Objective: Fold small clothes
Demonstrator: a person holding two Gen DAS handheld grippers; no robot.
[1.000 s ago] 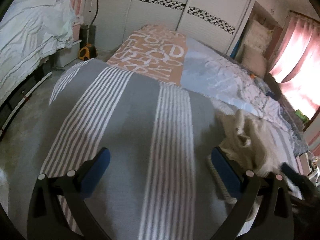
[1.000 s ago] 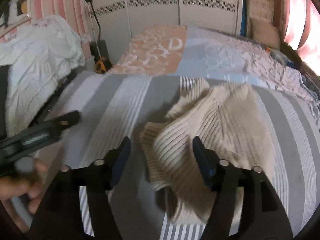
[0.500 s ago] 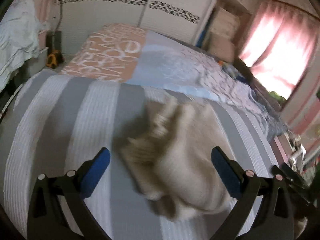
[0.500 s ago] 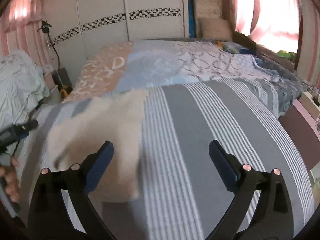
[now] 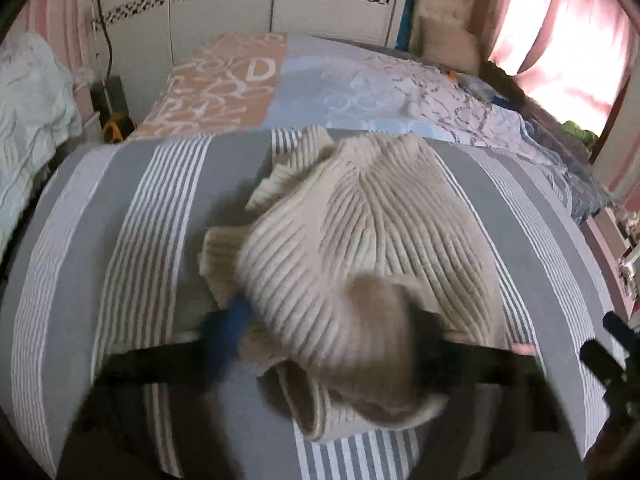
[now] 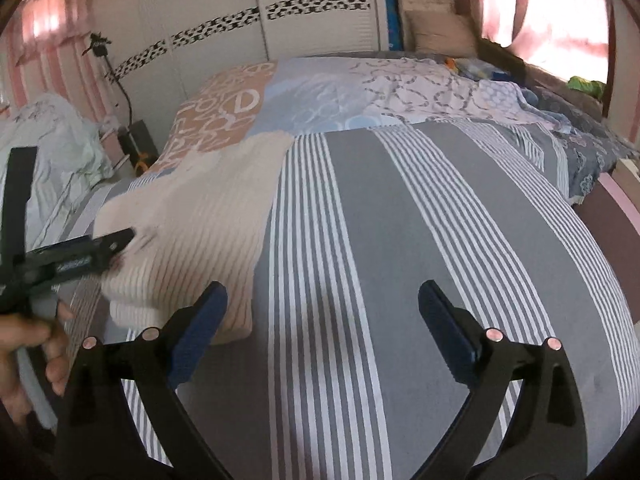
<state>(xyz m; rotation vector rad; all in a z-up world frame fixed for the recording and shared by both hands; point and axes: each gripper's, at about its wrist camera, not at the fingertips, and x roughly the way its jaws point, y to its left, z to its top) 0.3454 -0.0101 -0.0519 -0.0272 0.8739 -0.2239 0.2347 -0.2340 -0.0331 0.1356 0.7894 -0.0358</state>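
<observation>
Cream ribbed knit sweater (image 5: 360, 232) lies crumpled on the grey-and-white striped bedspread (image 5: 152, 216), about mid-bed in the left wrist view, far edge near the patterned duvet (image 5: 320, 80). Not folded yet; ribbing bunched, a cuff or hem (image 5: 220, 256) sticking out at its left side.

Left gripper (image 5: 324, 332) is down in the near edge of the sweater. Heavy motion blur. One blue pad (image 5: 236, 316) shows at the knit's left margin, the other finger is buried under or behind fabric. Fingers look set either side of a fold of knit, but cannot tell if they are clamped on it or only closing. Likely going for the near hem to drag it flat or lift it.

Right gripper (image 6: 320, 340) hovers over bare bedspread, jaws wide apart, nothing between them. Sweater sits to its left, the left blue pad (image 6: 200, 332) just at the knit's near right edge. In this view the left gripper's black finger (image 6: 80, 256) overlaps the sweater's near left part, with a hand (image 6: 28, 344) on its handle.

Judgement: early stage, garment needs spreading before any fold. Right gripper probably parked clear so the left can work. Risk: loose knit slips or bunches in a one-sided grab.
</observation>
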